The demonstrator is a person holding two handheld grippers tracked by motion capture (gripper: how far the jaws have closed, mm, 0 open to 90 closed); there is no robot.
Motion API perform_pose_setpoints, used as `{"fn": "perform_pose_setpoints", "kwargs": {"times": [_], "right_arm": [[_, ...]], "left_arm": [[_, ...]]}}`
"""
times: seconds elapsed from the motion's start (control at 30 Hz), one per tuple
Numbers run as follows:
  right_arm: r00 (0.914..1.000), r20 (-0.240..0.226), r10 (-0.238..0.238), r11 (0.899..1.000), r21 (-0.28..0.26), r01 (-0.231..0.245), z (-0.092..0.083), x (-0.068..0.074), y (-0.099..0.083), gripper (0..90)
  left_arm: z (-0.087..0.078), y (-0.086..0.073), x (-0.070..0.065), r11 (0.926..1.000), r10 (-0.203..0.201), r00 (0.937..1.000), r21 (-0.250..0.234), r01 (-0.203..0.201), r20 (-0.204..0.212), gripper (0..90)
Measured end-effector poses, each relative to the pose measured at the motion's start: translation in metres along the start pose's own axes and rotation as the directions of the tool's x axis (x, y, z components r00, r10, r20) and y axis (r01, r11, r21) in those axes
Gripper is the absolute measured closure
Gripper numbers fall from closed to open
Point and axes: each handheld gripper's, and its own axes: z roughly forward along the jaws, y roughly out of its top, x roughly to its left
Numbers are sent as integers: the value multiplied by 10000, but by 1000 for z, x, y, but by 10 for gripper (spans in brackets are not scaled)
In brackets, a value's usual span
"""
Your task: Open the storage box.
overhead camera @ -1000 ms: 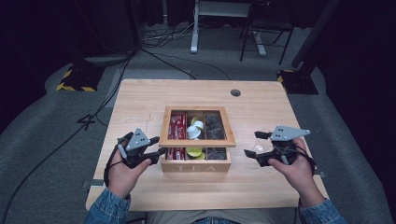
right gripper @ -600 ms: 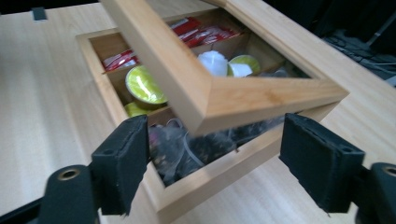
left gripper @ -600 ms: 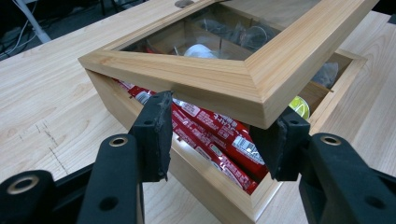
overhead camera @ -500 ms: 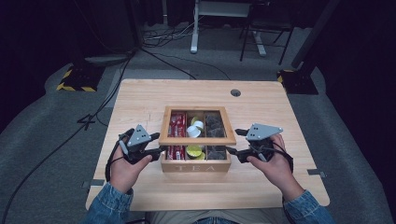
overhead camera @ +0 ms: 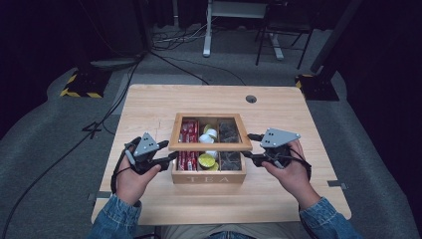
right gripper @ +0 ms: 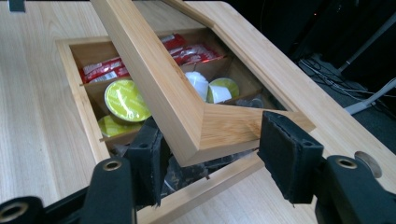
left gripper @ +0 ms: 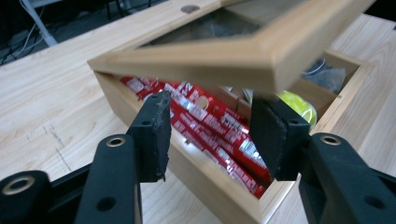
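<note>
High view: tea box (overhead camera: 209,172) at centre frame, lid (overhead camera: 210,145) half raised, left gripper (overhead camera: 166,152) and right gripper (overhead camera: 251,149) at its sides.
Left gripper view: jaws apart beneath the lid corner, gripping nothing.
Right gripper view: jaws have just been closing, straddling the lid corner (right gripper: 205,126), pads not pressing. Risk: unsupported lid drops shut.

This looks like a lab or recording studio rather than a home. A bare light-wood table (overhead camera: 149,107) with a cable grommet hole (overhead camera: 251,99) stands on grey carpet (overhead camera: 45,149), ringed by darkness. Loose cables (overhead camera: 169,57) trail across the floor past yellow-and-black striped stand bases (overhead camera: 79,84), and a white desk frame (overhead camera: 214,30) and dark chair legs (overhead camera: 276,45) stand behind.
</note>
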Motion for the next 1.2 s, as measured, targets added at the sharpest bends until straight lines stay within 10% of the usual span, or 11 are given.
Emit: {"fn": "perform_pose_setpoints", "kwargs": {"times": [1.2], "right_arm": [[9957, -144, 919, 9838, -1535, -930, 4, -75, 57, 548]], "left_arm": [[-24, -39, 19, 9956, -690, 9917, 557, 754, -1084, 358]]}}
